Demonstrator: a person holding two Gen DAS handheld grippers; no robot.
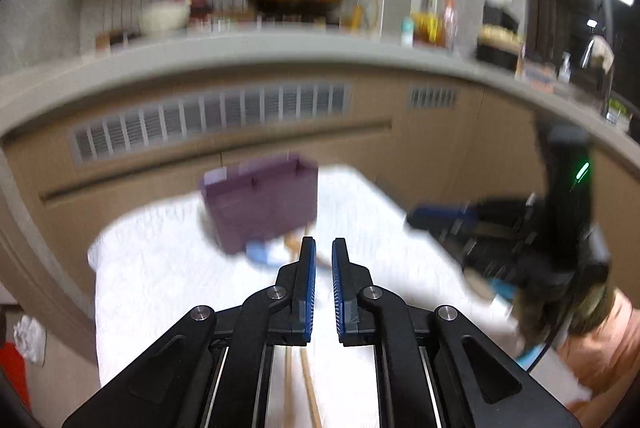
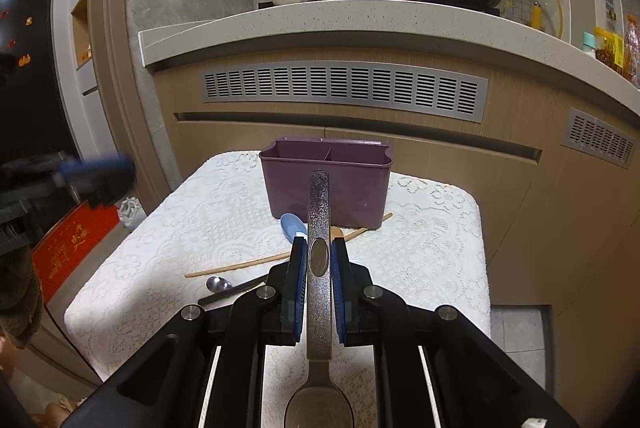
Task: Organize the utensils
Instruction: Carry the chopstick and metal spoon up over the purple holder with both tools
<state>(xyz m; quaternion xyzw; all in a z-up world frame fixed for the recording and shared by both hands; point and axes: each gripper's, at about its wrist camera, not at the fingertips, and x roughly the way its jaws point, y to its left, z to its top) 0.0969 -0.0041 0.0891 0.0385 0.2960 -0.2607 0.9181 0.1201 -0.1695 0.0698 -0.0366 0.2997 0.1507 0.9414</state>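
Observation:
A purple utensil holder (image 2: pixel 325 184) with two compartments stands at the far side of a small table; it is blurred in the left wrist view (image 1: pixel 262 202). My right gripper (image 2: pixel 319 248) is shut on a large metal spoon (image 2: pixel 319 228), handle pointing forward toward the holder, bowl back near the camera. On the cloth lie a blue spoon (image 2: pixel 293 226), a wooden chopstick (image 2: pixel 240 266), a wooden spoon (image 2: pixel 360 230) and a small metal spoon (image 2: pixel 219 284). My left gripper (image 1: pixel 324 248) is nearly closed and empty, above the table; the right gripper (image 1: pixel 496 228) shows at its right.
The table has a white lace cloth (image 2: pixel 420 248). Behind it runs a wooden kitchen cabinet with grey vents (image 2: pixel 344 86) under a stone counter (image 2: pixel 360 16) bearing a bowl and a wok. A red mat (image 2: pixel 76 248) lies on the floor at left.

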